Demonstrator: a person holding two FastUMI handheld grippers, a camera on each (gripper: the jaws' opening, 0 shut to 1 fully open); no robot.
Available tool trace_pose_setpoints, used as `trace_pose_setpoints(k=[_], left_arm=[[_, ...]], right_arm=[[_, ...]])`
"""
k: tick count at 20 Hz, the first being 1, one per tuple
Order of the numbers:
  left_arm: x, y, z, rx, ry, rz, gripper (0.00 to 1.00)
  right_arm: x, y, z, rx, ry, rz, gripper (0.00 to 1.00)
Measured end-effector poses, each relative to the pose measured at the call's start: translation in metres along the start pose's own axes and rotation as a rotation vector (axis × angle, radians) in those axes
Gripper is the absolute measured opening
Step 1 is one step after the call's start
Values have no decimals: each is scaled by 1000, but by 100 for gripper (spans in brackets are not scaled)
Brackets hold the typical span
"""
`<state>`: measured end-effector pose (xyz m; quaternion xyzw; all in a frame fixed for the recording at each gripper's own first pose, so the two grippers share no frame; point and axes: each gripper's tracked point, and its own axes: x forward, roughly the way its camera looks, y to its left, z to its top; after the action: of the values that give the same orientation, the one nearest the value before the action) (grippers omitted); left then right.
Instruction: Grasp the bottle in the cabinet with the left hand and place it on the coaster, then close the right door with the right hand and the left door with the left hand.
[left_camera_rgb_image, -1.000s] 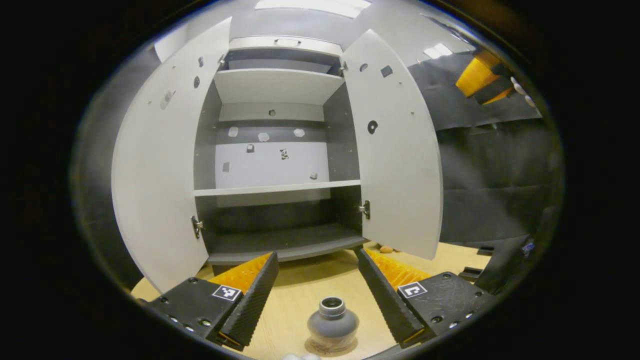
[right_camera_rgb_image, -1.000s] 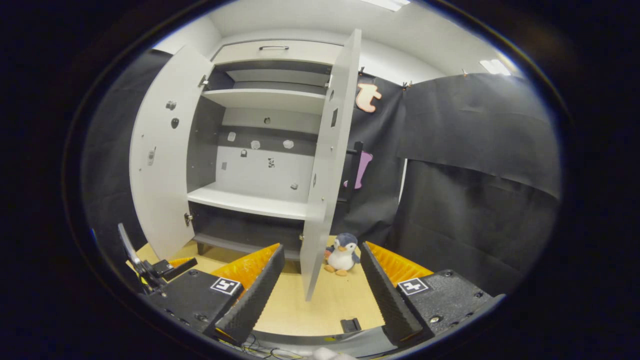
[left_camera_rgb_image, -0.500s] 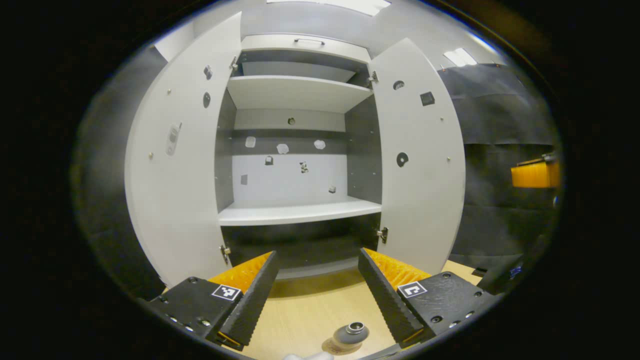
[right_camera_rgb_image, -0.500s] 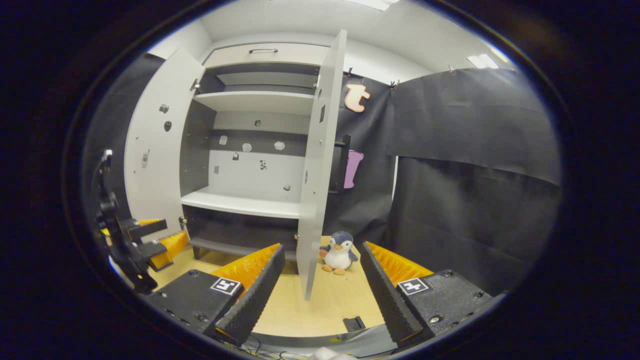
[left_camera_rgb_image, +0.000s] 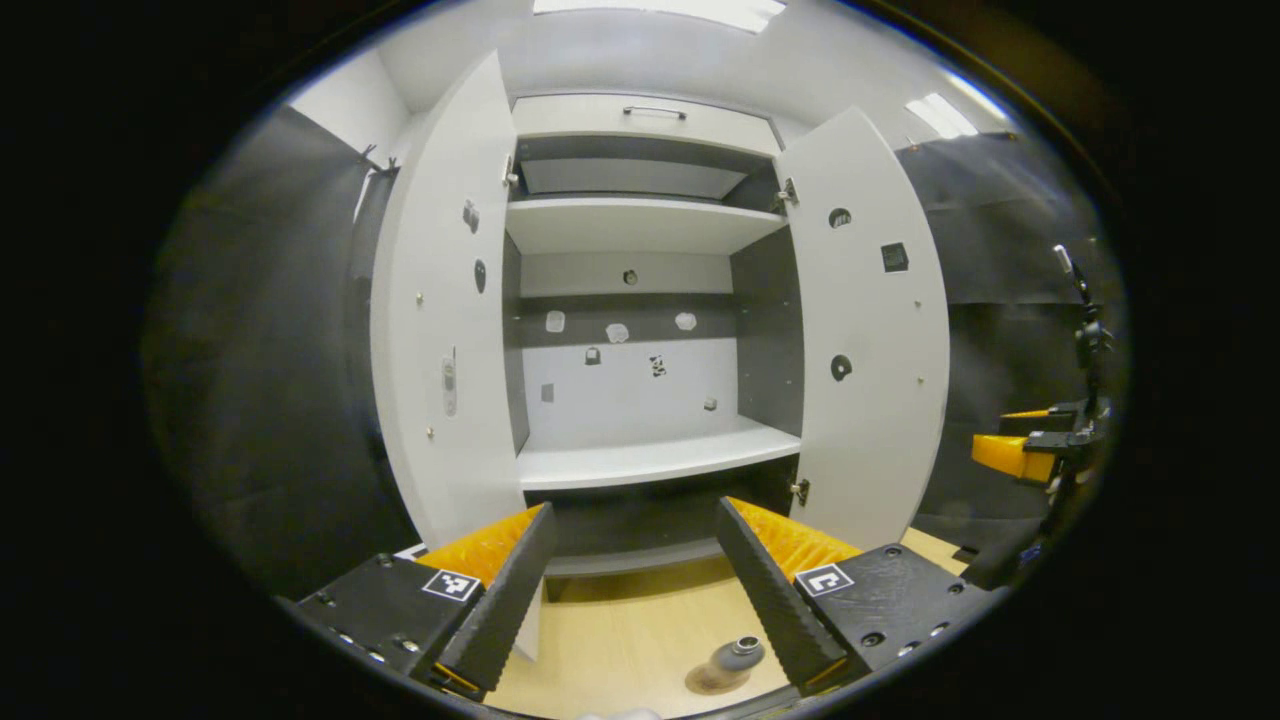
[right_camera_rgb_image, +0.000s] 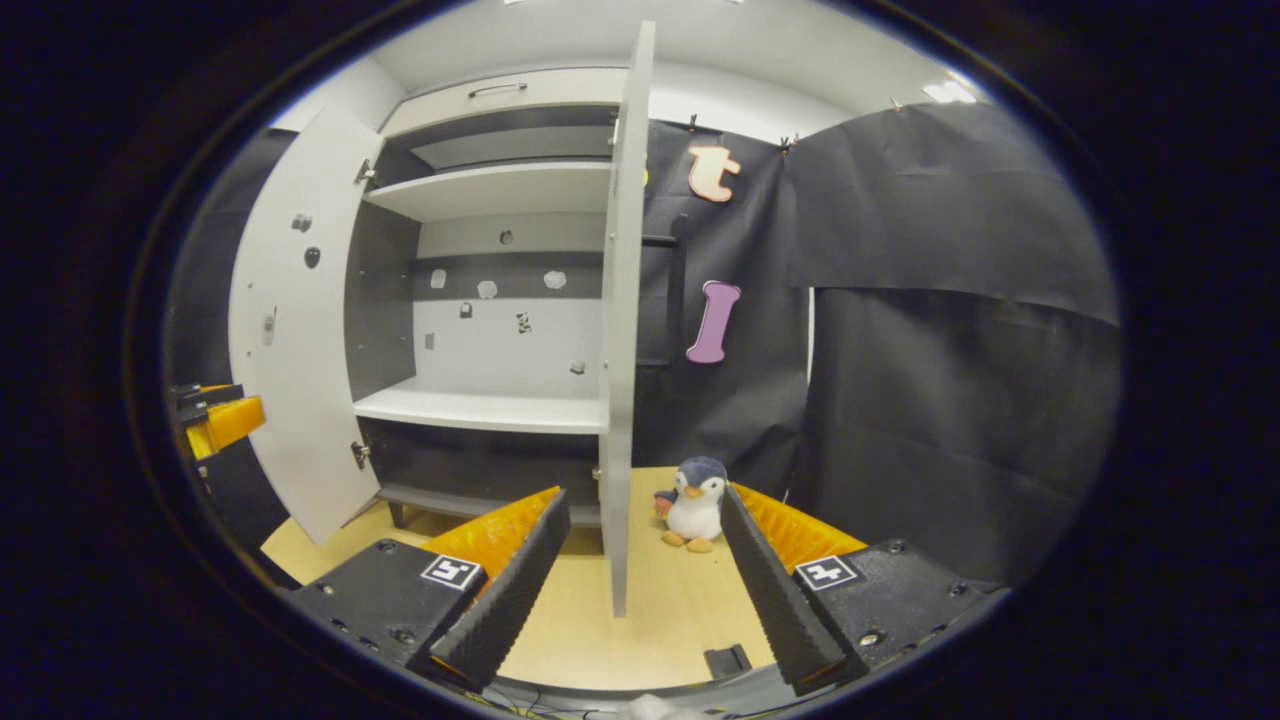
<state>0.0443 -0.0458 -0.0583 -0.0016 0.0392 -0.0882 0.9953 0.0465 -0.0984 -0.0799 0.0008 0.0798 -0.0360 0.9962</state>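
Fingers of the left gripper (left_camera_rgb_image: 632, 585) are standing spread apart, grasping nothing, facing the cabinet (left_camera_rgb_image: 640, 300) with both doors open. Left gripper view is showing the bottle (left_camera_rgb_image: 728, 665) sitting on the coaster (left_camera_rgb_image: 700, 686) on the table (left_camera_rgb_image: 620, 640), near its front edge. Right gripper (right_camera_rgb_image: 640, 575) is gaping too, released, its view catching the right door (right_camera_rgb_image: 622, 330) edge-on and a penguin toy (right_camera_rgb_image: 693, 505) beside it.

Pale grey cabinet doors (left_camera_rgb_image: 868, 330) — dark grey inner walls (left_camera_rgb_image: 768, 320) — light wood table (right_camera_rgb_image: 670, 610), grey-and-white penguin toy (right_camera_rgb_image: 695, 505).
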Motion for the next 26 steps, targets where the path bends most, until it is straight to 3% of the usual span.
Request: trace_pose_setpoints(k=[6,10,14,19,21,23,26], left_arm=[[4,-29,6,9,31,106,99],[-1,-46,8,2,51,212,97],[-12,-61,5,-44,58,298,97],[-16,-62,-5,-41,89,302,97],[-17,-56,-14,-43,109,298,98],[-17,-49,-20,-49,116,289,98],[-20,-31,-19,-42,114,279,98]], right_arm=[[71,-83,49,46,-37,56,99],[115,-103,78,55,-56,169,100],[136,-91,93,66,-47,301,100],[132,-54,102,59,-54,414,100],[126,-53,104,22,-66,394,100],[124,-46,107,-13,-76,362,93],[120,-33,101,-14,-59,344,93]])
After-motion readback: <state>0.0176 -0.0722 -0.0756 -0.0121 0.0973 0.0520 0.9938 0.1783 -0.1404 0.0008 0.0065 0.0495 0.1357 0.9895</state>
